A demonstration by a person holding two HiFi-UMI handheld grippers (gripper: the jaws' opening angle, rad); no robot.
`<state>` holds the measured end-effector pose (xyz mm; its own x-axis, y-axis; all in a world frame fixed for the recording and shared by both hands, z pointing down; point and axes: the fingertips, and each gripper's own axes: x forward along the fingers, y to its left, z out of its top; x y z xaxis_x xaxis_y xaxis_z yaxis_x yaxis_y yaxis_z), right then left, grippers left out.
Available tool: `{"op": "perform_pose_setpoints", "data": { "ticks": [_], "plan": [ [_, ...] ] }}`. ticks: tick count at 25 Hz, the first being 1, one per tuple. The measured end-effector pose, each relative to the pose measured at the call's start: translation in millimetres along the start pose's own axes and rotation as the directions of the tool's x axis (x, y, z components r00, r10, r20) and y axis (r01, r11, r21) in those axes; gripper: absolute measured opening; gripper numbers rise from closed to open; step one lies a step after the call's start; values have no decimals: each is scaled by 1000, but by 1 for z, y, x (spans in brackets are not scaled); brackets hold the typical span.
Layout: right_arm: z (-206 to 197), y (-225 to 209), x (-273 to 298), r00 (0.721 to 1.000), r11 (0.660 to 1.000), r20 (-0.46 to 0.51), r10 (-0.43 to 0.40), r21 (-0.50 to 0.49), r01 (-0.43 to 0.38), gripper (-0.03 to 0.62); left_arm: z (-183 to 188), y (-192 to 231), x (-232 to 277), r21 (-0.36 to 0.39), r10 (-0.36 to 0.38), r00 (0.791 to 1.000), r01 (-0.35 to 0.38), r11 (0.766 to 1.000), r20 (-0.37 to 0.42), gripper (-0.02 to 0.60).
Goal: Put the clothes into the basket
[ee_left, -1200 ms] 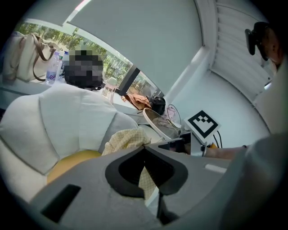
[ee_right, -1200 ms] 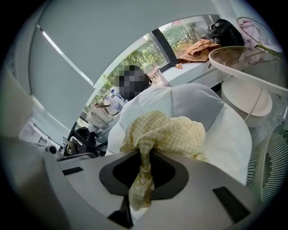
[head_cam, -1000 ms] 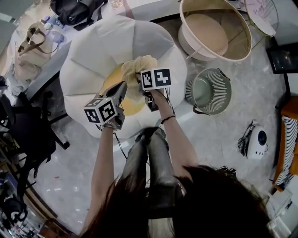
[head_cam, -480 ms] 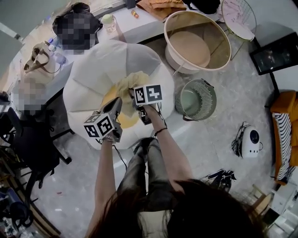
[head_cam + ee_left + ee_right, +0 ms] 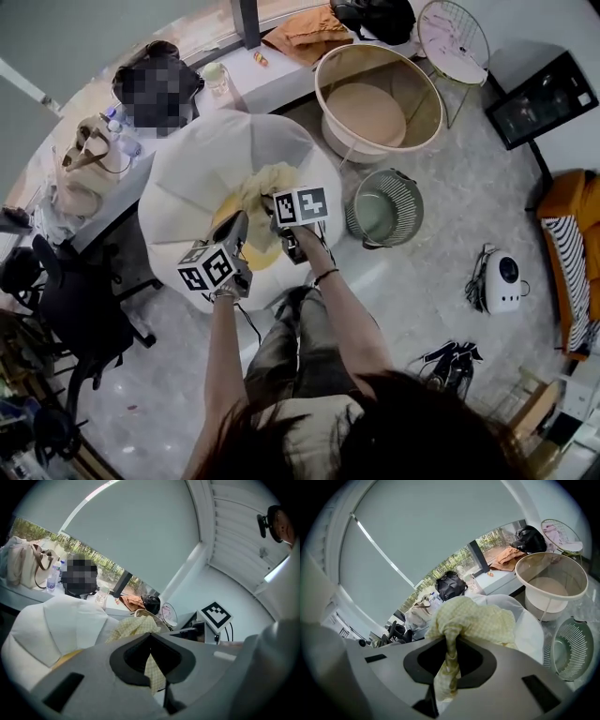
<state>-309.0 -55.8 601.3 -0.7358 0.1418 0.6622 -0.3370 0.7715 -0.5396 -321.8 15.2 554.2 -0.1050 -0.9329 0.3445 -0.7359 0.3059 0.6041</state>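
A pale yellow checked garment [image 5: 265,181] hangs bunched above a big white beanbag [image 5: 202,169]. My left gripper [image 5: 240,225] is shut on one edge of it; in the left gripper view a strip of the cloth [image 5: 152,670] hangs pinched between the jaws. My right gripper [image 5: 275,208] is shut on another part, and in the right gripper view a twisted fold of the garment [image 5: 449,660] runs down through its jaws. A grey-green slatted basket [image 5: 384,208] stands on the floor to the right. A large beige basket [image 5: 380,98] is behind it.
A yellow patch [image 5: 261,251] lies on the beanbag under the garment. An orange cloth [image 5: 305,28] and a black bag [image 5: 375,14] lie on the window ledge. A wire side table [image 5: 455,39], a white appliance [image 5: 502,281], a black office chair [image 5: 80,309] and a beige handbag [image 5: 80,164] stand around.
Both grippers have risen together, and the checked garment has come up with them off the beanbag. The head camera has swung so that more of the room shows.
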Motion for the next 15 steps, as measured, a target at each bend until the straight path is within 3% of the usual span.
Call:
{"op": "perform_pose_setpoints", "data": {
  "ticks": [15],
  "plan": [
    [19,27,-65,993,1000,115,12,-8,-11,54,43,-62,-18,82,-100,993,95,992,66,11]
  ]
}}
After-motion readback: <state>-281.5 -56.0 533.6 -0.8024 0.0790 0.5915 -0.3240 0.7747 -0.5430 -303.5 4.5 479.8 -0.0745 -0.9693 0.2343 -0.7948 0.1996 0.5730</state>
